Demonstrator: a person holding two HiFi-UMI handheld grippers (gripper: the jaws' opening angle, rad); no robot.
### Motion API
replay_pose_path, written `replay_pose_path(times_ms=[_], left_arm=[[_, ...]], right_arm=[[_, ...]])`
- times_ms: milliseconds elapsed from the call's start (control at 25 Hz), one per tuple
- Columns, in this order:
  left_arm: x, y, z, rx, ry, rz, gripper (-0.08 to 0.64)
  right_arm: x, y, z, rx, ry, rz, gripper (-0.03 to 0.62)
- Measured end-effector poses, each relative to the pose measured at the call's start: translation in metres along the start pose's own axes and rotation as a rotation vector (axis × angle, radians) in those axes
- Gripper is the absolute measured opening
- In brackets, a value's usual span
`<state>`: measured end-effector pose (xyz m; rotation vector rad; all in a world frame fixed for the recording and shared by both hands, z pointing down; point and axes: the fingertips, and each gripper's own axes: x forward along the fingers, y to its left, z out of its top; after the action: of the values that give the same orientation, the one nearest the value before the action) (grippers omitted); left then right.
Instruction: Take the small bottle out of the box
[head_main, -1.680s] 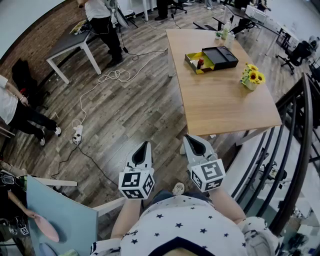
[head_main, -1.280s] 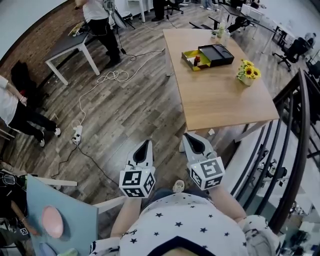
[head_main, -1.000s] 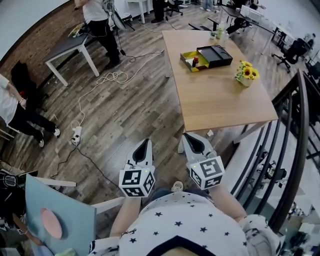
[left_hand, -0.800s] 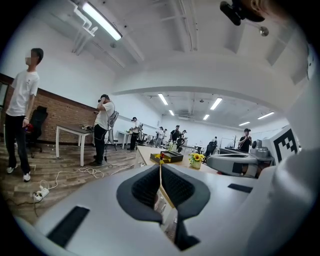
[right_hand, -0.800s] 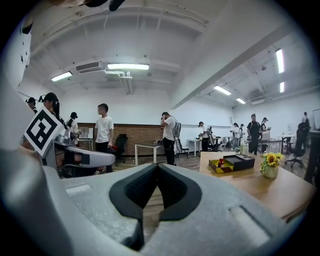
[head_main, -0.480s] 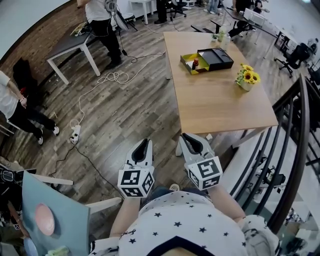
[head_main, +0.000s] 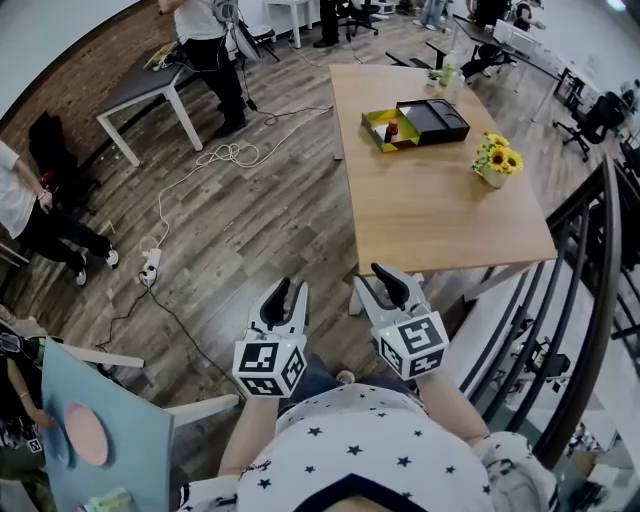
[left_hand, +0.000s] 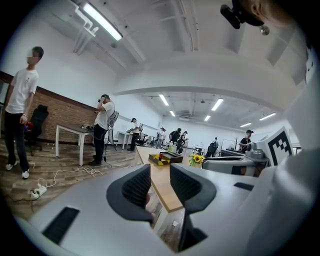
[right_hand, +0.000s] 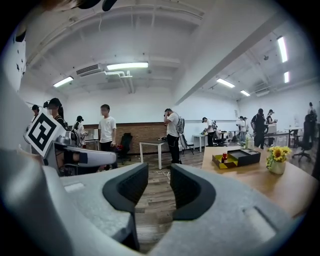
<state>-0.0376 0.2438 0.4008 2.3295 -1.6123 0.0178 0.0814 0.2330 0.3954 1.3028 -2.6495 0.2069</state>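
An open black and yellow box lies at the far end of a long wooden table. A small red-capped bottle stands in its yellow half. My left gripper and right gripper hang side by side over the floor, short of the table's near end and far from the box. Both have just been opening and stand open with nothing between the jaws. The right gripper view shows its gripper, the box and the bottle far ahead. The left gripper faces the box along the table.
A pot of sunflowers stands on the table's right side, with bottles at its far end. A black stair railing runs along the right. Cables and a power strip lie on the floor at left. People stand by a white table.
Both grippers' jaws were shut in the earlier frames and now stand apart. The grippers have edged a little towards the table.
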Motion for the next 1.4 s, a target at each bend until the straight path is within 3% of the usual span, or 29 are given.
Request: replay_pose_path(times_ms=[280,520,1400], left_arm=[[0.019,0.004,0.000,0.002,0.008,-0.010,0.141],[0.054,0.027,0.007,0.000,0.006,-0.035,0.143],[0.255,0.179,0.092,0.011,0.066,-0.188,0.143]], right_arm=[[0.013,-0.013,0.000,0.018,0.005,0.004,0.183],[0.048,-0.032,0.002,0.026,0.005,-0.032,0.198],[0.274,-0.114,0.079,0.061,-0.023,-0.197,0.199]])
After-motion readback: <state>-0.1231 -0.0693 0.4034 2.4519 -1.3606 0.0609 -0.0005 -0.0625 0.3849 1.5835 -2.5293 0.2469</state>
